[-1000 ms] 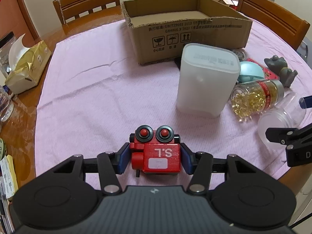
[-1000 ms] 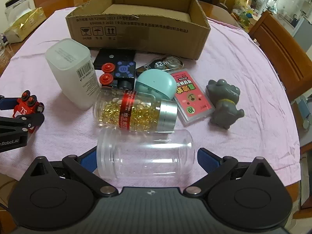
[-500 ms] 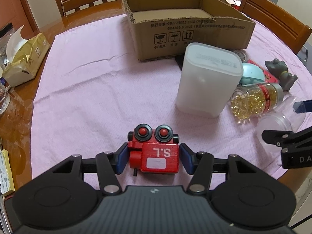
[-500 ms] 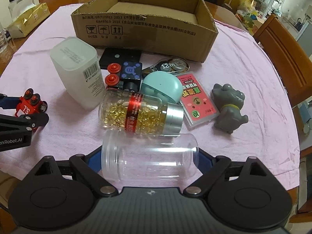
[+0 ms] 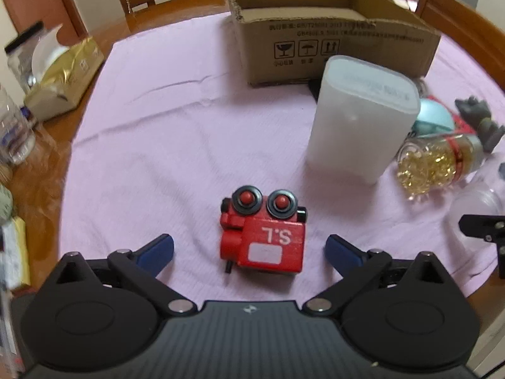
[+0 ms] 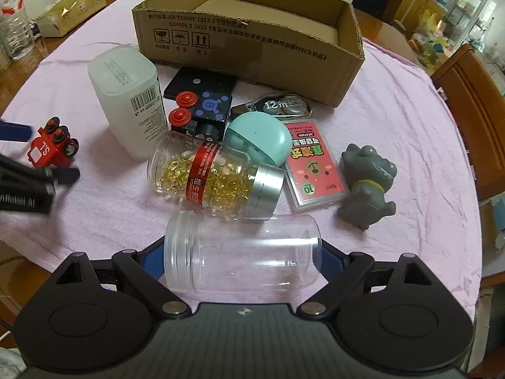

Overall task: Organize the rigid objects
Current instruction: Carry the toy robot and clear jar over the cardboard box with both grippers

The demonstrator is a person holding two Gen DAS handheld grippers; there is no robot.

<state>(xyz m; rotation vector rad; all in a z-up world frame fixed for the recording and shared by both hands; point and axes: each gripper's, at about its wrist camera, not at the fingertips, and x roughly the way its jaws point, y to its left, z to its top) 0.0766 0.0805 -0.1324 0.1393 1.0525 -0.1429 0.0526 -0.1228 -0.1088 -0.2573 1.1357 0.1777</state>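
Left gripper (image 5: 249,249) let go of the red toy; right gripper (image 6: 241,262) clamped on the clear jar.

Left jaws have just been opening and stand wide, blue pads clear of the red wooden toy train (image 5: 263,232) between them, which sits on the pink cloth (image 5: 164,145) near the table's near edge. Right jaws have just been closing, and the pads press both ends of the clear plastic jar (image 6: 243,255), which lies on its side at the near edge. Touching its far side: a capsule bottle (image 6: 214,178), glass-like, silver cap, also on its side. Beyond that, crowded together: frosted white square container (image 6: 127,99) standing upright, teal domed case (image 6: 258,140), pink card pack (image 6: 315,165), grey rubbery figurine (image 6: 366,186), black-blue block toy (image 6: 205,112). Open cardboard box (image 6: 249,44) sits toward the far edge.
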